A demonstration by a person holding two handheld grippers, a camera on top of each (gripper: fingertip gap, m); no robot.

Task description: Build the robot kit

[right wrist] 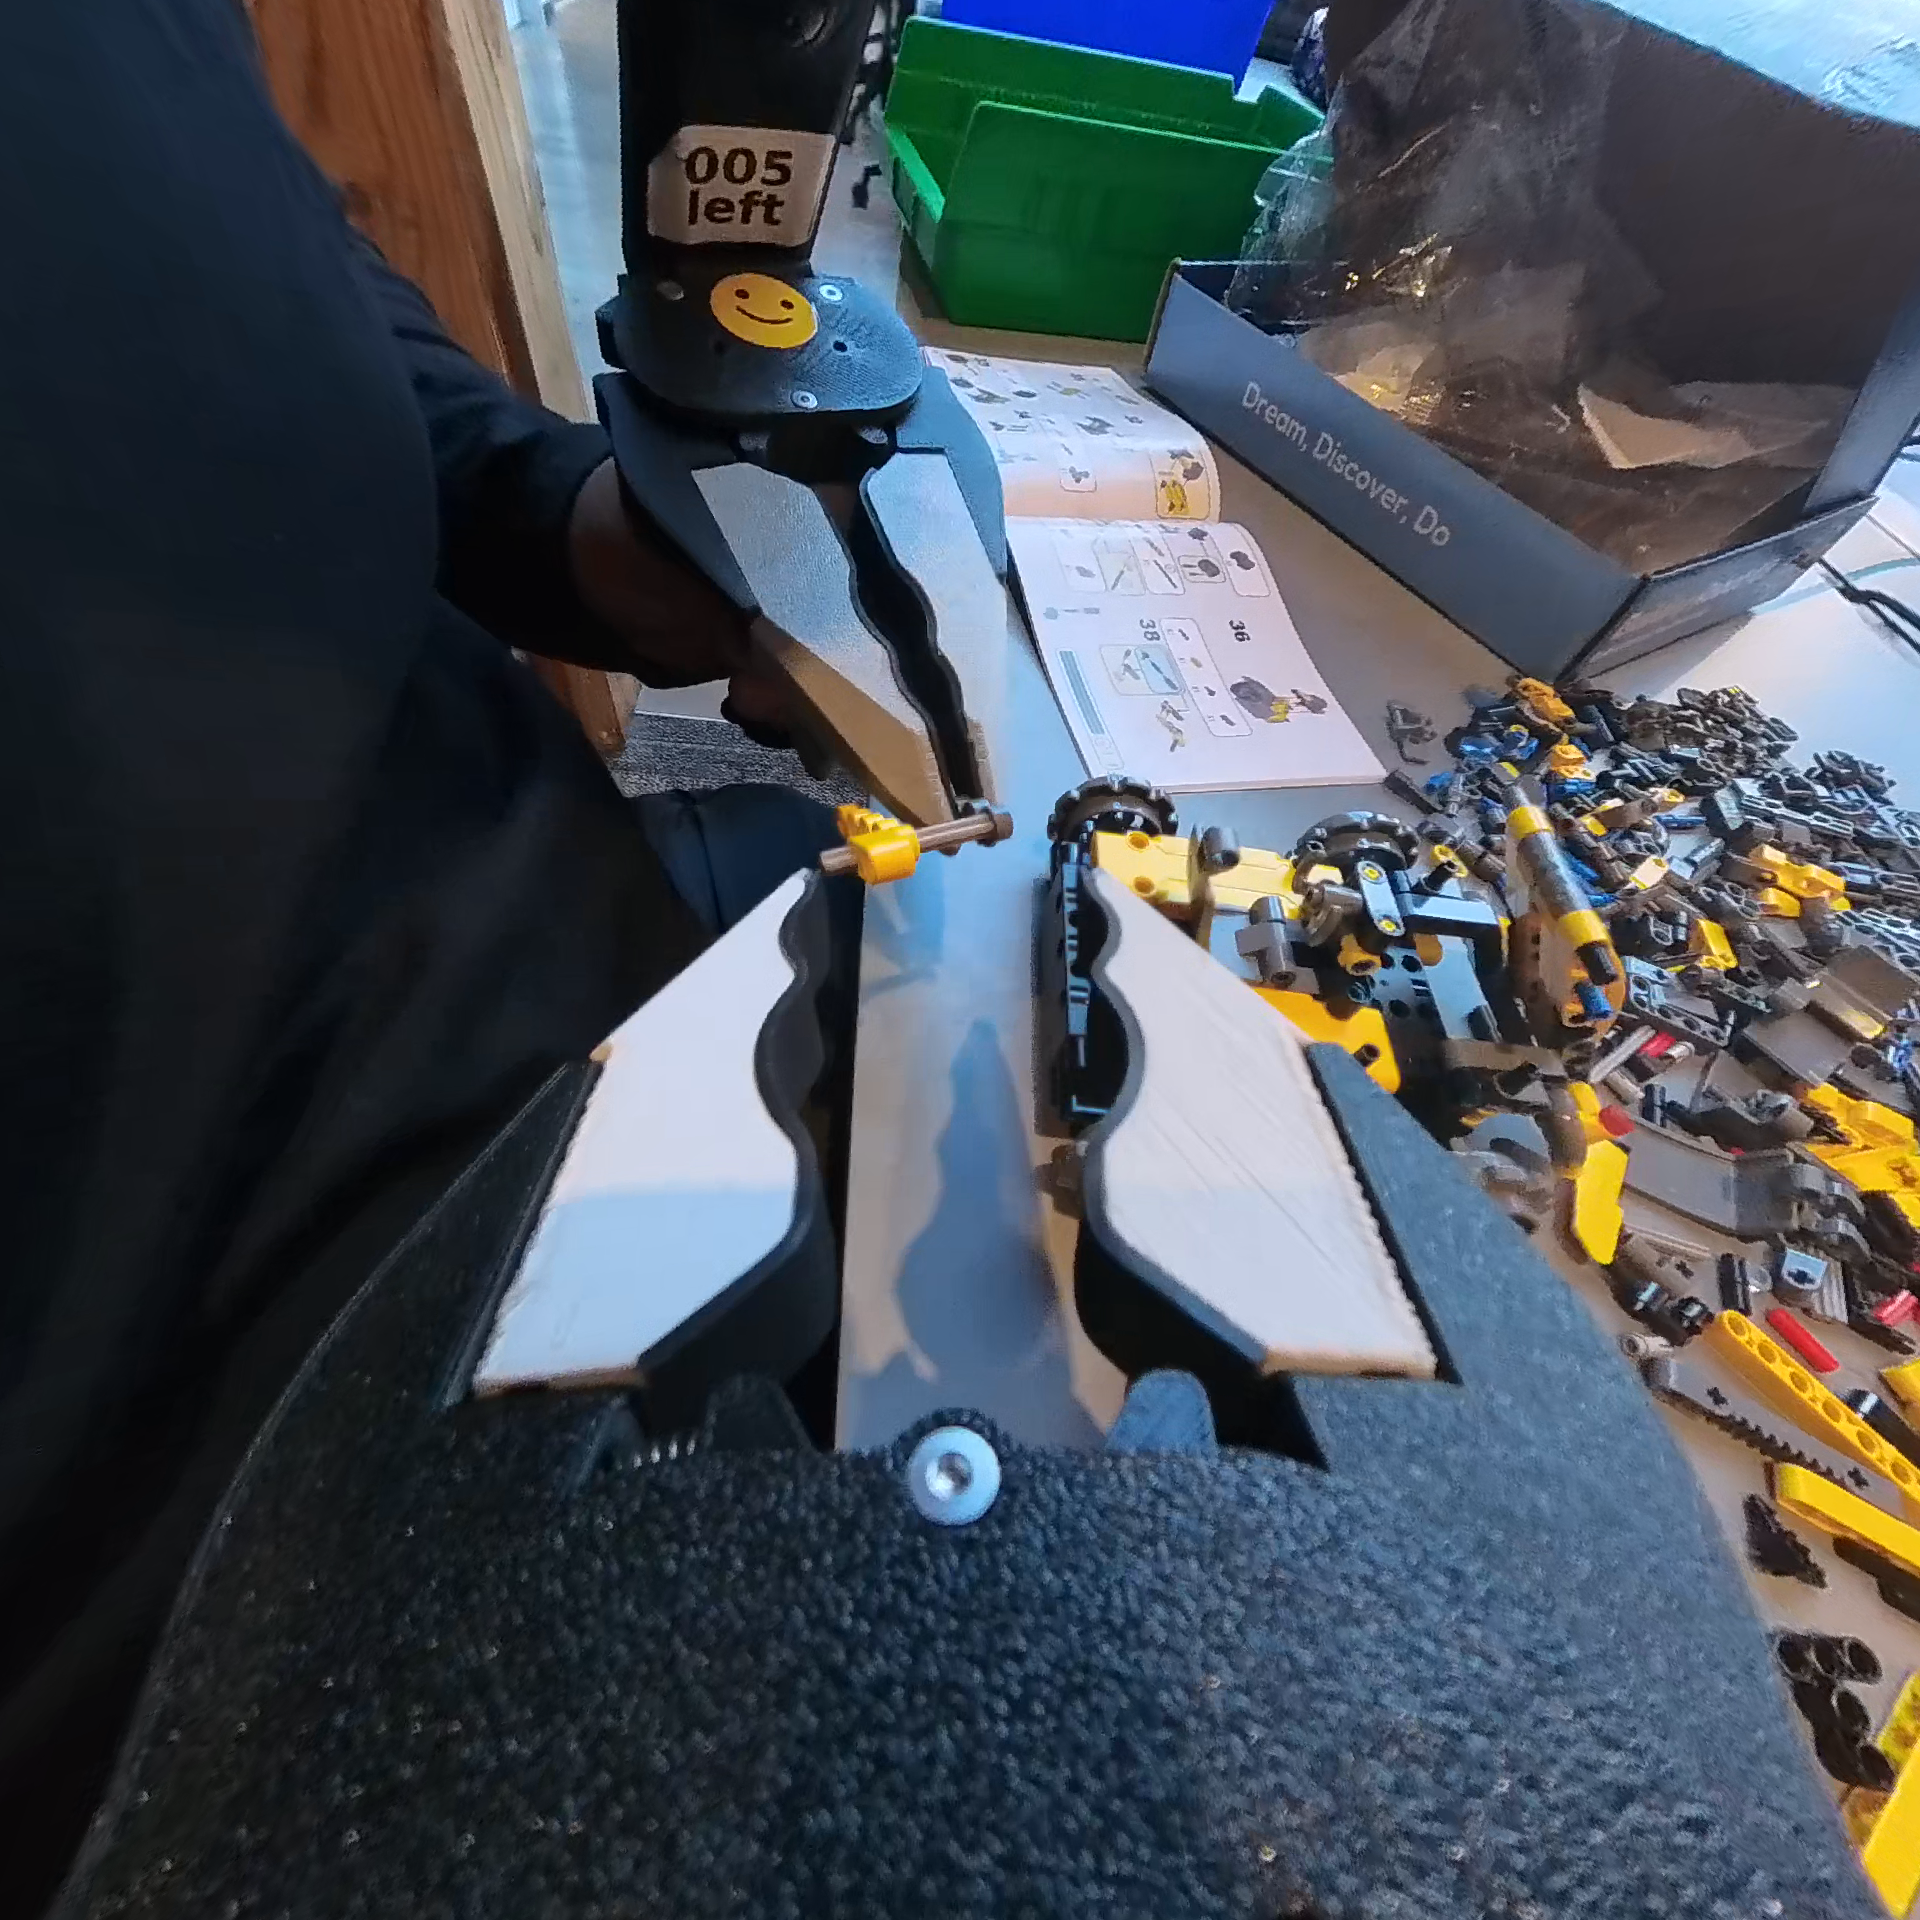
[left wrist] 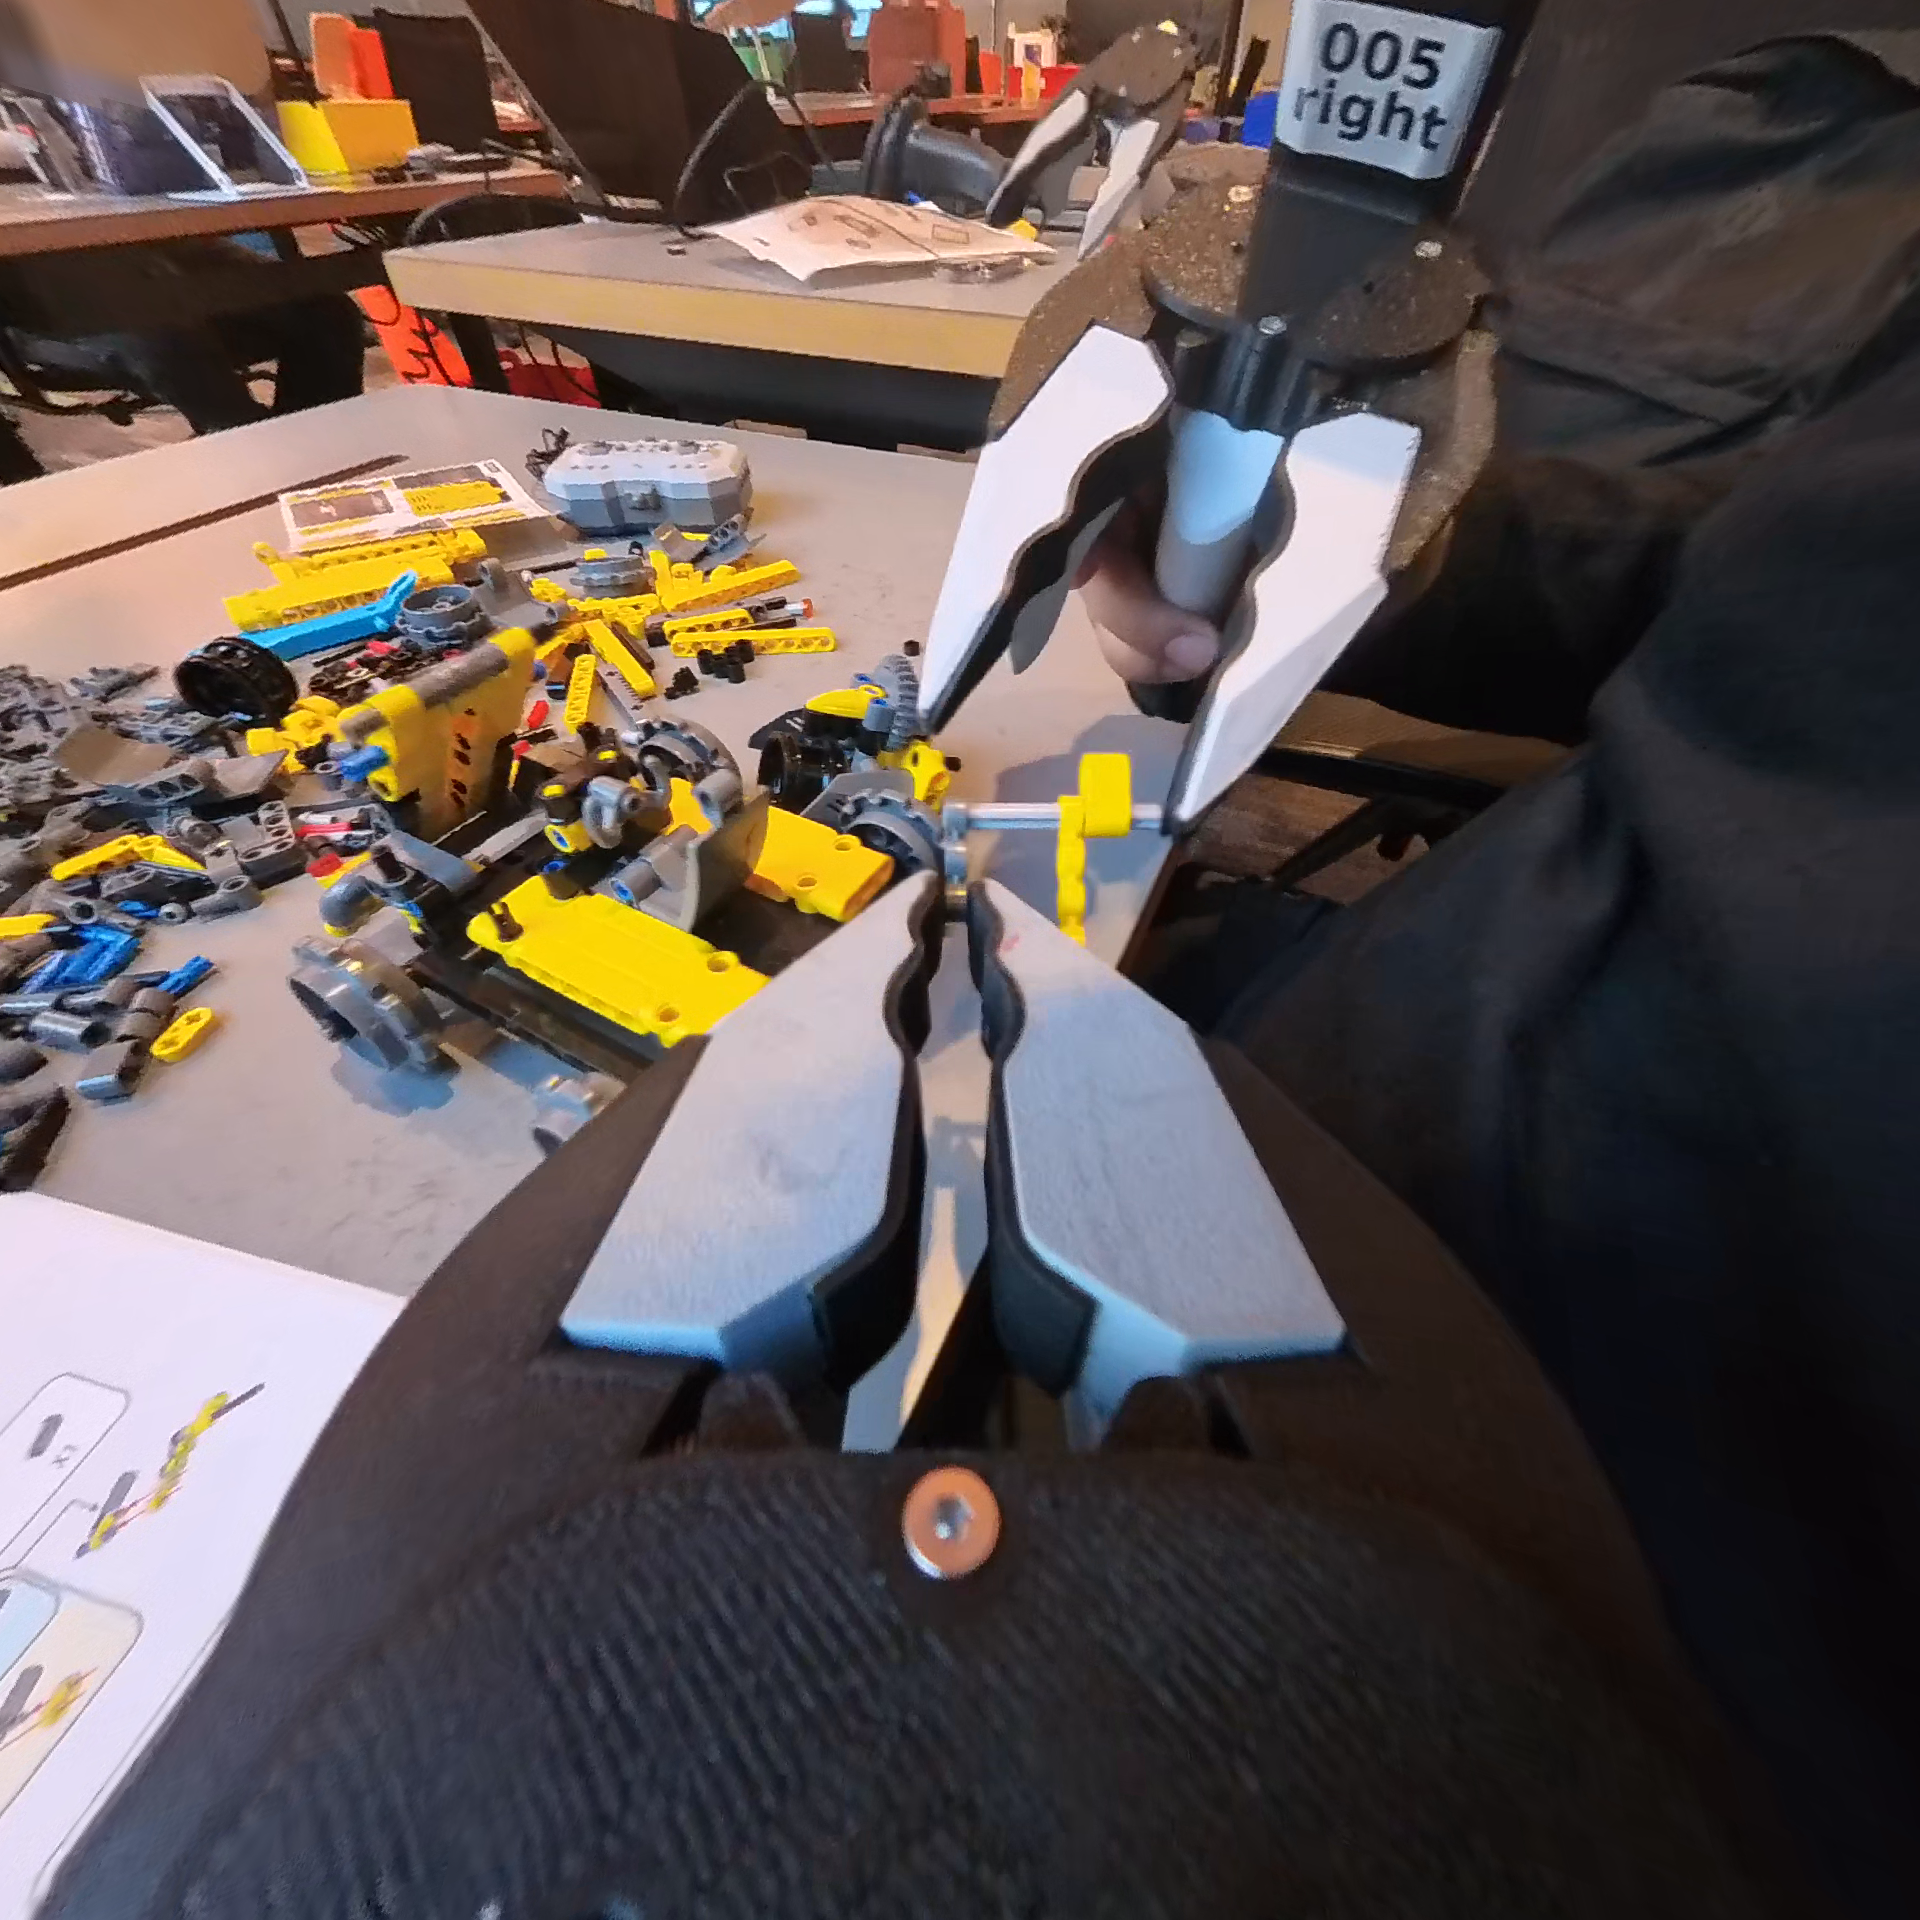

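Over table edge: left gripper [left wrist: 951,894] pinching slim grey axle [right wrist: 940,834]; right gripper [right wrist: 945,883] apparently empty, agape.

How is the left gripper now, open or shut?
Shut: the left gripper pinches the grey rod with the yellow piece.

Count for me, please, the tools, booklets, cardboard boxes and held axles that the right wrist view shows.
Tools: 2, the left tool and the right tool
Booklets: 1, the open booklet
Boxes: 1, the dark box
Held axles: 1, the axle in the left tool
Total: 5
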